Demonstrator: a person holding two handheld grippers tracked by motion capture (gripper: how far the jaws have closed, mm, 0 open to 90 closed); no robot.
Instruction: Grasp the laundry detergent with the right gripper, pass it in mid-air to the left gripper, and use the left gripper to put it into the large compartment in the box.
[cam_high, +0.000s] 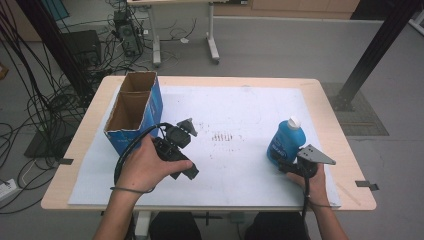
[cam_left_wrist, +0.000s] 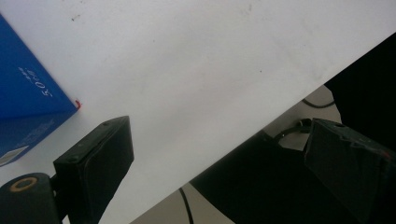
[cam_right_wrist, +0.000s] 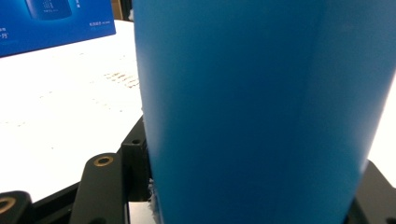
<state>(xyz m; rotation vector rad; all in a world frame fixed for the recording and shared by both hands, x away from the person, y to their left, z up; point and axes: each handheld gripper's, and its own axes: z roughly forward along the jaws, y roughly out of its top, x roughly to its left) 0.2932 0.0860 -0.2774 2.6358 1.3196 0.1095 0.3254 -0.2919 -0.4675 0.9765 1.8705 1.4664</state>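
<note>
My right gripper (cam_high: 286, 164) clamps the blue bottle (cam_high: 286, 140) low on its body, upright on the table's white sheet (cam_high: 240, 165) at the right. Smooth plastic, likely slippery and liquid-heavy; I'd grip mid-body, squarely. My left gripper (cam_high: 186, 150) hangs released, jaws wide apart, empty. Farther left stands the open blue carton (cam_high: 150, 107).

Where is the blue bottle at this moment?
In the high view the bottle stands on the right of the white sheet, between the right gripper's fingers, far from the box at the left.
</note>
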